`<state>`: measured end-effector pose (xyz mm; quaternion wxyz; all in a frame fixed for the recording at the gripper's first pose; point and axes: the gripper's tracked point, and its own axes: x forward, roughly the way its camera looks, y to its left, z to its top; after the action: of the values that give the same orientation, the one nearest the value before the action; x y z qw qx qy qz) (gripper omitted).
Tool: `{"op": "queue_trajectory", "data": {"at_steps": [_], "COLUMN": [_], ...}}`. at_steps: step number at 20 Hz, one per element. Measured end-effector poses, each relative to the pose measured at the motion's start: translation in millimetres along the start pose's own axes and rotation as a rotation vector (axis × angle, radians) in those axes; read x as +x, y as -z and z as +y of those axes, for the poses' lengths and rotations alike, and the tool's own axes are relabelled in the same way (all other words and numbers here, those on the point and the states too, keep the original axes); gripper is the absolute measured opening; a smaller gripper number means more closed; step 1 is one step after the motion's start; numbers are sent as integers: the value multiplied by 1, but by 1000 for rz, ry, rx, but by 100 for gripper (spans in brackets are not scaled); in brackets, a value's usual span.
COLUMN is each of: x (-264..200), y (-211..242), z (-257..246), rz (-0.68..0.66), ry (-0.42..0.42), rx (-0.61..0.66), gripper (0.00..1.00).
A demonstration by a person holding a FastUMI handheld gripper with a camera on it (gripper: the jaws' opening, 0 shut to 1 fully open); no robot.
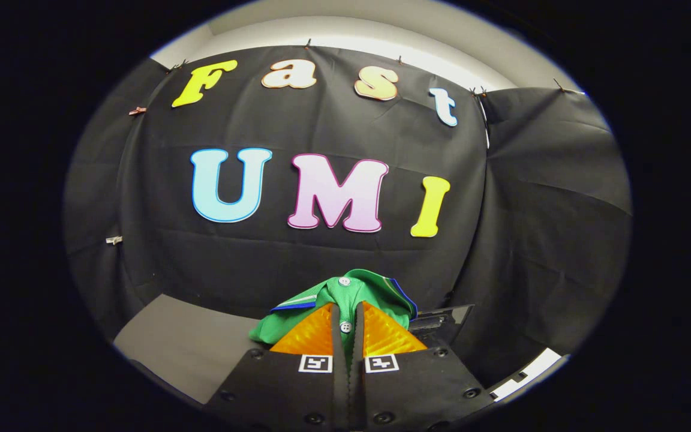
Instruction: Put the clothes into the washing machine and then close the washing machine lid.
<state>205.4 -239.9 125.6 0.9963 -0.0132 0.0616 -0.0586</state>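
Hand-held gripper point(346, 327) pinching bunched, buttoned green shirt point(351, 293)

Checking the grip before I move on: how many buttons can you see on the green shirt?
2. One button sits up by the collar of the green shirt, beyond the fingers; the other shows in the narrow gap between them. The gripper is shut on the shirt. Folds may hide more.

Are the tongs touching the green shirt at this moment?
Touching. In the gripper view the tongs are closed on the green shirt: both fingers press a fold of its buttoned placket between them, and the cloth bunches up just ahead of the tips.
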Motion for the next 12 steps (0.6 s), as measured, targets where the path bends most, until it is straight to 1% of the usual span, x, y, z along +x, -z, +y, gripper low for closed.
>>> {"op": "queue_trajectory", "data": {"at_steps": [4, 8, 12], "x": [15, 27, 41], "y": [17, 36, 73], "z": [-55, -97, -127], "rz": [9, 25, 76], "ry": [10, 4, 3], "rx": [19, 2, -15], "gripper": [5, 5, 5]}}
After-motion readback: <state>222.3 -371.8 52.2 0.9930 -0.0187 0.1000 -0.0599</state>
